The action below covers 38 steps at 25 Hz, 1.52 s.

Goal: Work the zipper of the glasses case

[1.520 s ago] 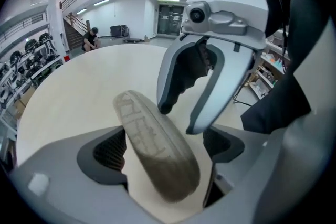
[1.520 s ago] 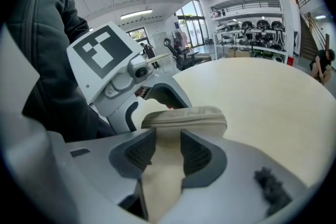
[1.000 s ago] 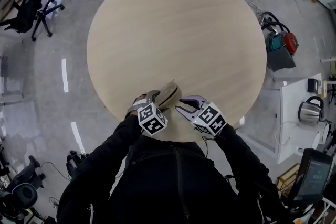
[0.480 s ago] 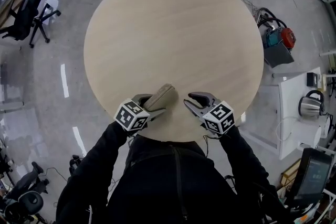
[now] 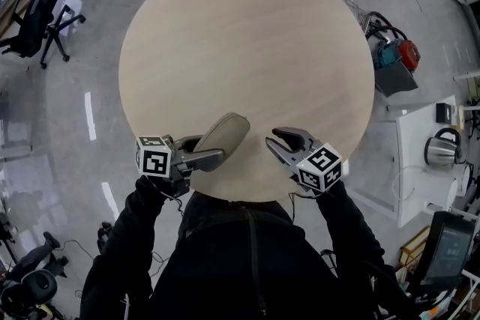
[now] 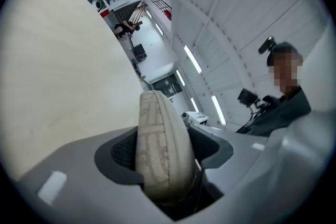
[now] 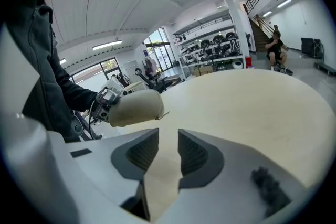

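Above the counter [image 5: 247, 34], left claw [image 5: 206, 154], jaws just tightened, gripped the glasses case [image 5: 223, 134]; empty, ajar right claw [image 5: 288, 140] likely needed a square pinch on its zipper pull [image 7: 160, 113].

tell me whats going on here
A person works two grippers at the near edge of a round table. The left gripper holds a beige case up; its jaws have just been closing on it. The right gripper is open and empty, facing the zipper pull but not touching it.
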Each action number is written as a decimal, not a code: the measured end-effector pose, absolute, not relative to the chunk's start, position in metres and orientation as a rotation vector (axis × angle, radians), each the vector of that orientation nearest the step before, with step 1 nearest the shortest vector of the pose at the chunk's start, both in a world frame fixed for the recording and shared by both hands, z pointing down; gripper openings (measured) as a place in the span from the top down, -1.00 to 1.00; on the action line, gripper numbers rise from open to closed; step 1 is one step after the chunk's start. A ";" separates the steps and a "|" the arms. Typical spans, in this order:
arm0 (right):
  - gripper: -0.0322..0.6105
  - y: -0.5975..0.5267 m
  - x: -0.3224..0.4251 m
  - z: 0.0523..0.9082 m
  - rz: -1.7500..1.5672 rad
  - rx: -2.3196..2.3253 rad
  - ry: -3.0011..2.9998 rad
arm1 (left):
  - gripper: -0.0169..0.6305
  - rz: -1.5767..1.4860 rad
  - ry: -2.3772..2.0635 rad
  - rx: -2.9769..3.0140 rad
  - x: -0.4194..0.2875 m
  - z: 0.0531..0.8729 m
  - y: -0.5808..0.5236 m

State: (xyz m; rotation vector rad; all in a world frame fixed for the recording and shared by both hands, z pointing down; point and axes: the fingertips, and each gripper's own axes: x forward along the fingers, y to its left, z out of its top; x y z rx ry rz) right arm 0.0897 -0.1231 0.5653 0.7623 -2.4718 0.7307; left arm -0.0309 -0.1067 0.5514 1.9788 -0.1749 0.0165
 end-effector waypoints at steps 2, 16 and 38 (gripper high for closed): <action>0.54 -0.128 0.089 0.546 0.712 0.776 -2.516 | 0.07 -0.136 -0.106 1.940 -0.043 0.522 -0.111; 0.52 -0.099 0.012 0.337 0.230 0.497 -2.973 | 0.07 -0.723 0.339 1.890 -0.083 0.367 -0.087; 0.82 -0.062 0.014 0.303 -0.192 0.559 -2.916 | 0.07 -0.751 0.496 1.843 -0.058 0.344 -0.051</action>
